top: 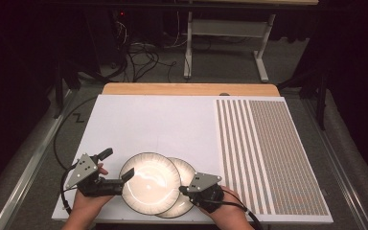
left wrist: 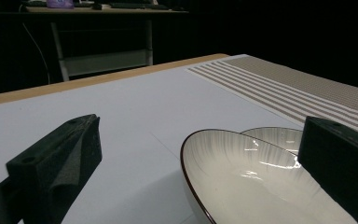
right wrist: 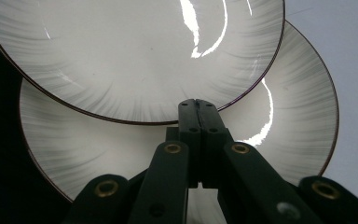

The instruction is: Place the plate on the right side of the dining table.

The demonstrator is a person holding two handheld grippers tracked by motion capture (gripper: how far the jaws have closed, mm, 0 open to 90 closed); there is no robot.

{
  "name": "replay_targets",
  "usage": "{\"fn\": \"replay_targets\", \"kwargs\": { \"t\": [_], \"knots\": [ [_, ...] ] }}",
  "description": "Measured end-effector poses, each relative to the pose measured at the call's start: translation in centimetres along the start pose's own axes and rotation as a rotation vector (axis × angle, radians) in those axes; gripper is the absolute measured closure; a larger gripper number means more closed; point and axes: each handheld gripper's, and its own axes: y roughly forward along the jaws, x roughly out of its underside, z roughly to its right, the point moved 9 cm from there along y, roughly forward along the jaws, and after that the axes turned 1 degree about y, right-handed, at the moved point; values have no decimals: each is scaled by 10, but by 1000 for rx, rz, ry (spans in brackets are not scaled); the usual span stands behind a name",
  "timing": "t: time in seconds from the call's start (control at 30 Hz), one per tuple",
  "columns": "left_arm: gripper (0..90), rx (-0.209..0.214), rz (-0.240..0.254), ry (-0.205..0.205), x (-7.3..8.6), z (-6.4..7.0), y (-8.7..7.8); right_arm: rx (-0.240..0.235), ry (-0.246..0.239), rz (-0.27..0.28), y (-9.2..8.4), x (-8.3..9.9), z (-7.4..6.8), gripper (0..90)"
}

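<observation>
Plates overlap near the table's (top: 124,110) front edge: we straddle the upper plate's (top: 149,182) rim with our wide-open left gripper (top: 124,179), while our closed, empty right gripper (top: 184,190) steadies the lower plate (top: 188,172).

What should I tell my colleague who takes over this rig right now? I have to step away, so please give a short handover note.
Left gripper: jaws open around the near-left rim of the upper plate; whether a pad touches it is unclear.
Right gripper: jaws shut, tips over the lower plate, at the upper plate's rim.
Plates: two striped-rim plates overlap at the near edge of the white mat, the upper one lying tilted on the lower.
Done: left jaws placed around the upper plate.
Left: probably close on it and lift it off or square the stack; check the plan.
</observation>
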Motion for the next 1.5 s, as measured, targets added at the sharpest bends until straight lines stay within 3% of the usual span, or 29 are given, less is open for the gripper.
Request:
{"fn": "replay_targets", "kwargs": {
  "t": [0.23,0.37,0.63,0.93,1.03,1.17,1.3,1.5],
  "knots": [
    [5,7,10,10,-2,4,-1,3,7,-1,1,0,1,900],
    [5,17,-13,4,1,7,2,4,7,-2,1,0,1,900],
    [5,50,-87,-93,6,8,5,4,10,-1,1,1,2,900],
    [5,61,-145,-138,9,6,5,7,8,-3,1,1,3,900],
    [6,70,-172,-172,9,4,3,7,7,-7,1,2,3,900],
    [5,89,-211,-173,8,6,1,6,3,-7,1,2,3,900],
    [6,121,-236,-229,8,7,1,9,3,-10,1,1,3,900],
    [6,135,-301,-283,14,5,1,9,4,-10,1,1,3,900]
  ]
}}
